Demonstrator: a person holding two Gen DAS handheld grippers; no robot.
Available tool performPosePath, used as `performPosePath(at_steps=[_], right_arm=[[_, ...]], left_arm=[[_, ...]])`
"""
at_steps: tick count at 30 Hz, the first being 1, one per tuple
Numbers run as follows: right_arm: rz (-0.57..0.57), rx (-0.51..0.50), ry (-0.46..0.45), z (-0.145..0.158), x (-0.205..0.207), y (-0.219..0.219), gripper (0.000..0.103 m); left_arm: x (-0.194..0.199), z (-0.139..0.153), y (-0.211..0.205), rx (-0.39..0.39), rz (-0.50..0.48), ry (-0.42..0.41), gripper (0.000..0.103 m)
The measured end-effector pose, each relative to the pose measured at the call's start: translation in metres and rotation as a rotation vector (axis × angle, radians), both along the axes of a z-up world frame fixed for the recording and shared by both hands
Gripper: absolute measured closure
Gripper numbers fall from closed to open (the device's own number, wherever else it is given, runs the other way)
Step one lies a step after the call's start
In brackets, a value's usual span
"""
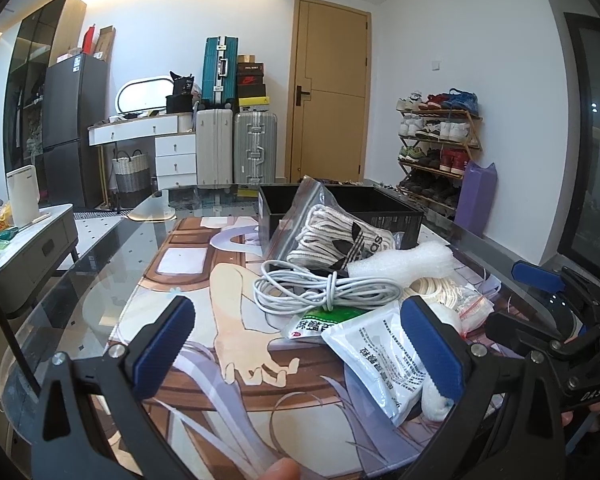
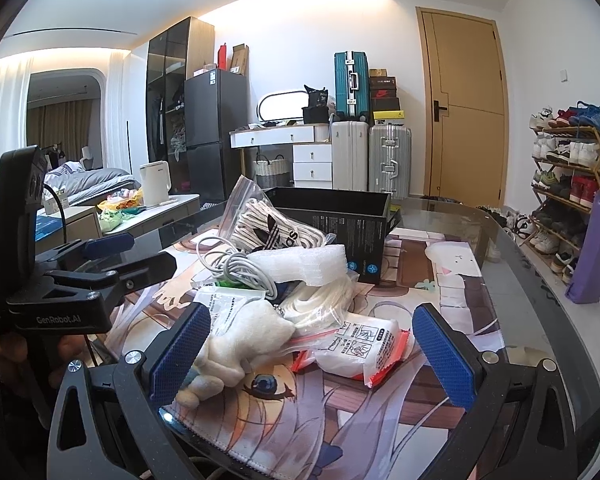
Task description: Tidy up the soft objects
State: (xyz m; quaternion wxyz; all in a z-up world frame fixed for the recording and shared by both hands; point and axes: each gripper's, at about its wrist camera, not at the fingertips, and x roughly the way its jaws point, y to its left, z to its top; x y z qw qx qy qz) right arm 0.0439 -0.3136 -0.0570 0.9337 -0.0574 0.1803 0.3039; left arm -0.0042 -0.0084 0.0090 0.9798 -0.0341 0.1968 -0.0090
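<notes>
Both tools gape wide and hold nothing: the left tool (image 1: 300,356) above a white sachet (image 1: 384,364) on the bench (image 1: 112,256), the right tool (image 2: 312,356) around a plush toy (image 2: 240,344), barely glimpsed from the left wrist, with a black box (image 2: 340,216) behind the pile.

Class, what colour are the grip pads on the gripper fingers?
Blue, with a fine textured surface, on black fingers; clearest in the right wrist view.
</notes>
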Motion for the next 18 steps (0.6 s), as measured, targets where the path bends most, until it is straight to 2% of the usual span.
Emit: performPosePath(at_steps=[18], right_arm=[[-0.021, 0.003, 0.025, -0.0018, 0.0047, -0.0029, 0.0]], left_arm=[[-0.003, 0.0009, -0.005, 0.024, -0.054, 0.005, 0.0]])
